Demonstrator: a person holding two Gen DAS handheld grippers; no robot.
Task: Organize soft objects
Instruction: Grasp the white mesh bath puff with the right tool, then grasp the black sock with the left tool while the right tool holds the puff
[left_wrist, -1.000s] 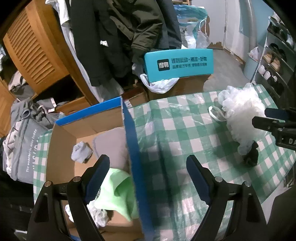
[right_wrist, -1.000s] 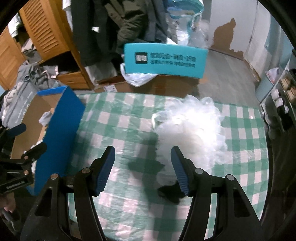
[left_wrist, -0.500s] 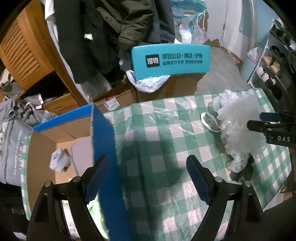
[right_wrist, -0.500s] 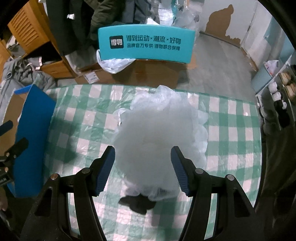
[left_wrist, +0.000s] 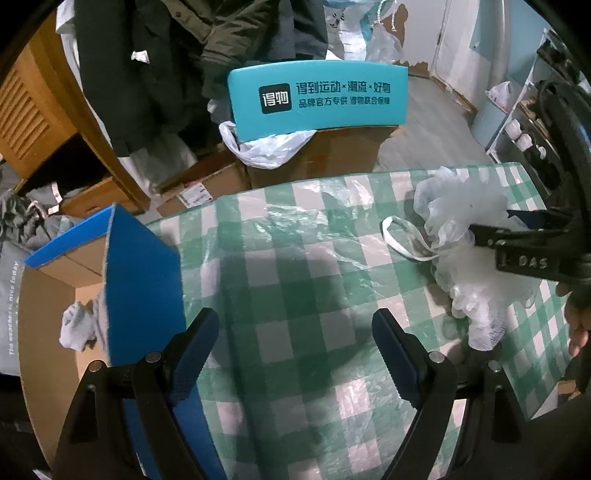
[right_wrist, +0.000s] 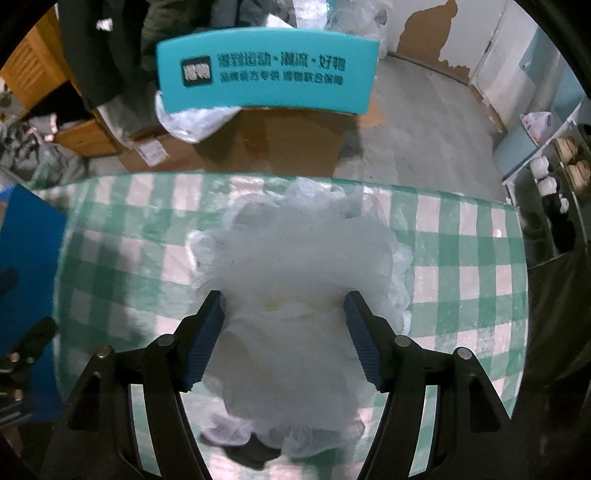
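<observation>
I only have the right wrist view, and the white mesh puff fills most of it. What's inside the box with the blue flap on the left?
Observer: A crumpled pale cloth lies inside the cardboard box.
Operator: Is the left hand-held gripper carrying anything?
Observer: No. The left hand-held gripper is open and empty, over the checked tablecloth beside the box's blue flap.
Operator: Does the puff have a hanging cord?
Observer: Yes. A white loop sticks out of the mesh puff on its box-facing side and lies on the tablecloth.
</observation>
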